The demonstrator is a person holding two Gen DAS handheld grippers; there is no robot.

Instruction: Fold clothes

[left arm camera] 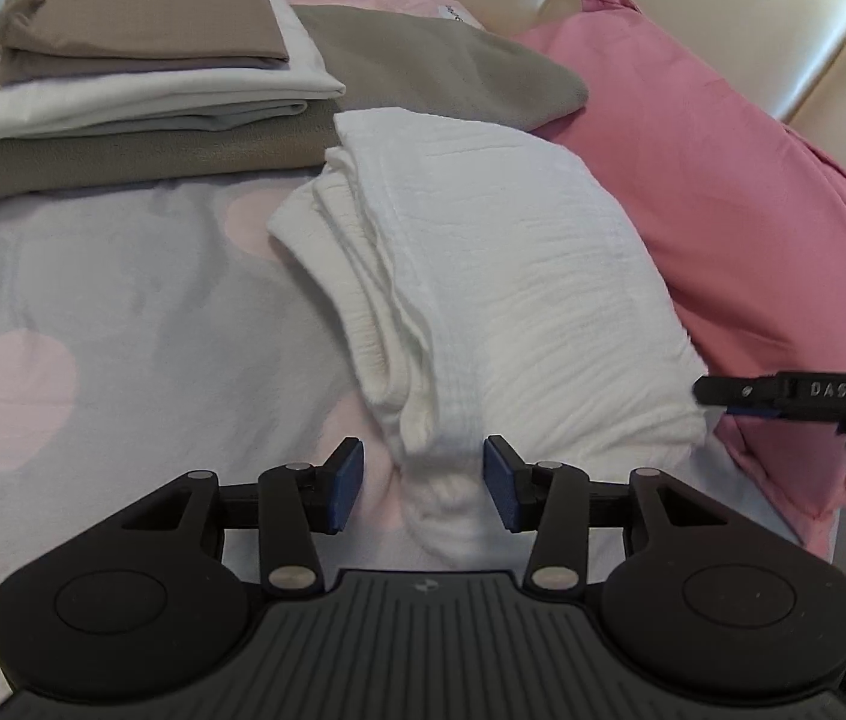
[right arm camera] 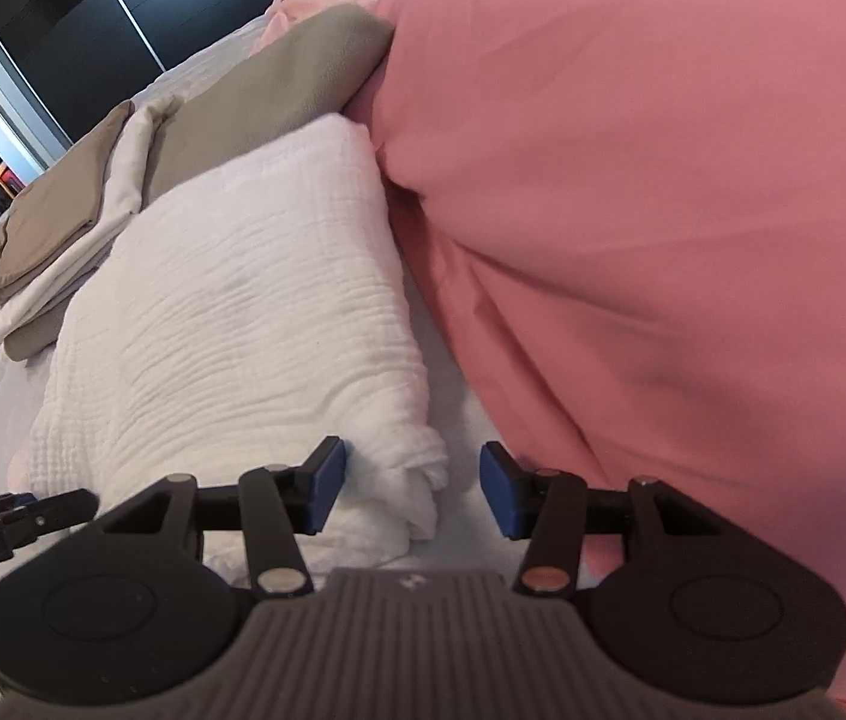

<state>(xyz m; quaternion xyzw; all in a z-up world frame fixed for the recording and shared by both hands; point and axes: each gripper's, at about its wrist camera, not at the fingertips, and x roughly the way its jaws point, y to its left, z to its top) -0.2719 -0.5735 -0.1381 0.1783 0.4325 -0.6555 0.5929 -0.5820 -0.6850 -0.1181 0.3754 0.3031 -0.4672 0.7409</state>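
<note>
We take the pink pillow point(left arm camera: 723, 180) as our landmark. Left of it lies our white garment point(left arm camera: 483, 276), already folded into a thick bundle; beyond that, a stack of folded clothes point(left arm camera: 135, 102) looks finished. What seems left is moving the bundle. Our left gripper point(left arm camera: 423, 489) and right gripper point(right arm camera: 405, 489) gape wide around its near corners, gripping nothing. Lettering reads "DAS".
</note>
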